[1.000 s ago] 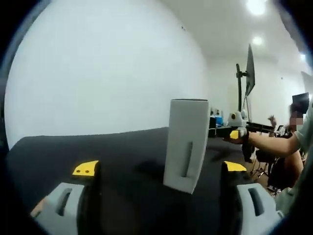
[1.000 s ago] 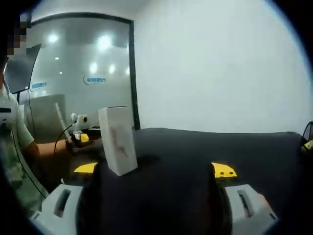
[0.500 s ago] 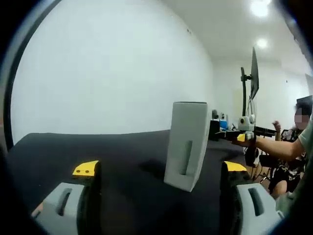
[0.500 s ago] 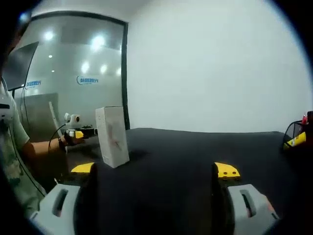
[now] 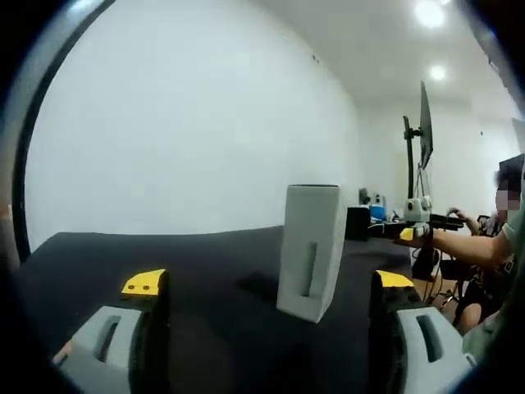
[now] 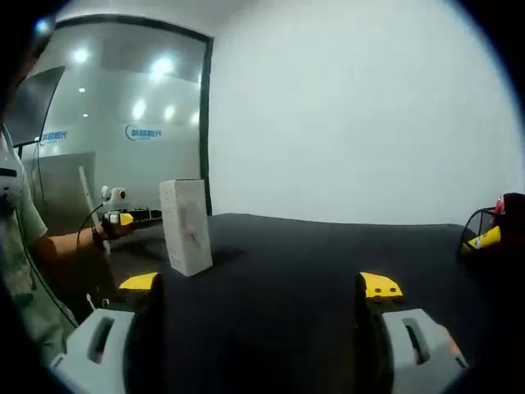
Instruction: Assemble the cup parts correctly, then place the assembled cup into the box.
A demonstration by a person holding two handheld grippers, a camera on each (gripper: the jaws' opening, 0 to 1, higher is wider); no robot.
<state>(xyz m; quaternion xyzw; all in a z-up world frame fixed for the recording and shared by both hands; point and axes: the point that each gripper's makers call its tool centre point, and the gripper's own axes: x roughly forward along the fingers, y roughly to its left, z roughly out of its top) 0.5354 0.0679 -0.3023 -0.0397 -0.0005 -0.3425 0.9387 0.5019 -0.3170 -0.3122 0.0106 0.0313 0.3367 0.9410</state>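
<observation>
Tabletop first: I see a wide black matte table [image 5: 98, 254] spanning both views, backed by a plain white wall [image 5: 180, 123]. On it a tall white rectangular box [image 5: 310, 250] stands upright, alone; in the right gripper view the same white box [image 6: 187, 226] sits well to the left of my jaws. I see no cup parts on the visible stretch of table. A small yellow object [image 6: 484, 238] lies at the far right edge, too small to identify.

Change over the last second: both views have swung slightly and the box has drawn back in the right gripper view. I judge that as camera travel, not box travel.

Left gripper [image 5: 267, 283]: jaws spread wide, nothing between them. Right gripper [image 6: 258, 287]: jaws spread wide, nothing between them.

Assessment: assembly has not begun; the parts must be located first.
</observation>
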